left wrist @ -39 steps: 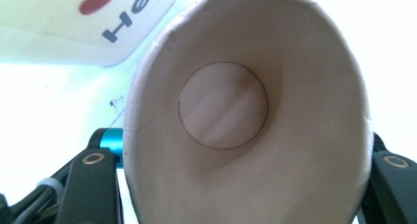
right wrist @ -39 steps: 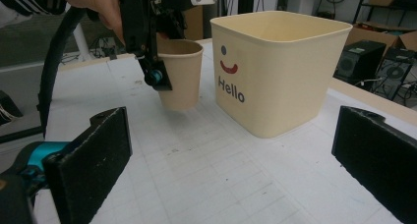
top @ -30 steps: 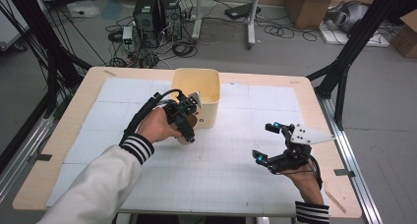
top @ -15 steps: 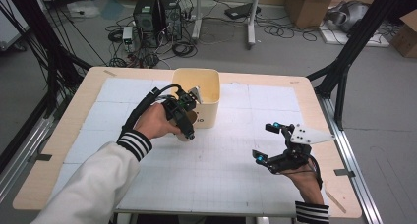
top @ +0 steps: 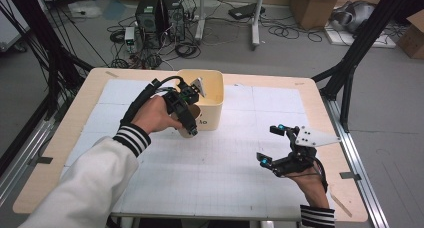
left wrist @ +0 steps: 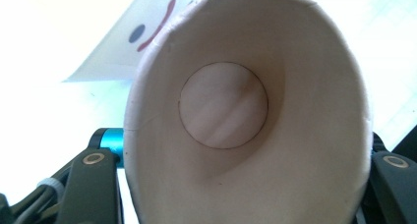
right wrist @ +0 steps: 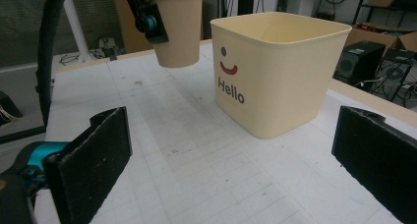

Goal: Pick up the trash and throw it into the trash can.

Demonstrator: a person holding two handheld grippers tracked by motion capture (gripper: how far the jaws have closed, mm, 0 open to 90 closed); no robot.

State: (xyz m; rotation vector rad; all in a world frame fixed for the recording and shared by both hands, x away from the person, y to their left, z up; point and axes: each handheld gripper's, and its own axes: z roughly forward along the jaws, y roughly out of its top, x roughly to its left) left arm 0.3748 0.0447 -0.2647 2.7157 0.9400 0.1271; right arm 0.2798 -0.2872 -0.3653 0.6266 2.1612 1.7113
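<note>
A tan paper cup (top: 186,130) hangs above the mat, just in front of the cream "Hello" bin (top: 212,95), and my left gripper (top: 186,113) is shut on it. The left gripper view looks straight into the empty cup (left wrist: 223,106), its squeezed rim between the black fingers (left wrist: 93,184). In the right gripper view the cup (right wrist: 178,27) hangs upright at top left, clear of the table, with the bin (right wrist: 275,81) to its right. My right gripper (top: 270,144) rests low over the mat at the right, open and empty (right wrist: 231,170).
A white gridded mat (top: 215,178) covers the wooden table (top: 75,133). The bin stands at the back centre. Beyond the table's far edge are computer towers (top: 160,13), cables and cardboard boxes (top: 315,3) on the floor. Black frame struts (top: 350,73) stand at the right corner.
The left hand has shifted slightly with the cup, staying close to the bin's front. The right gripper has not moved.
</note>
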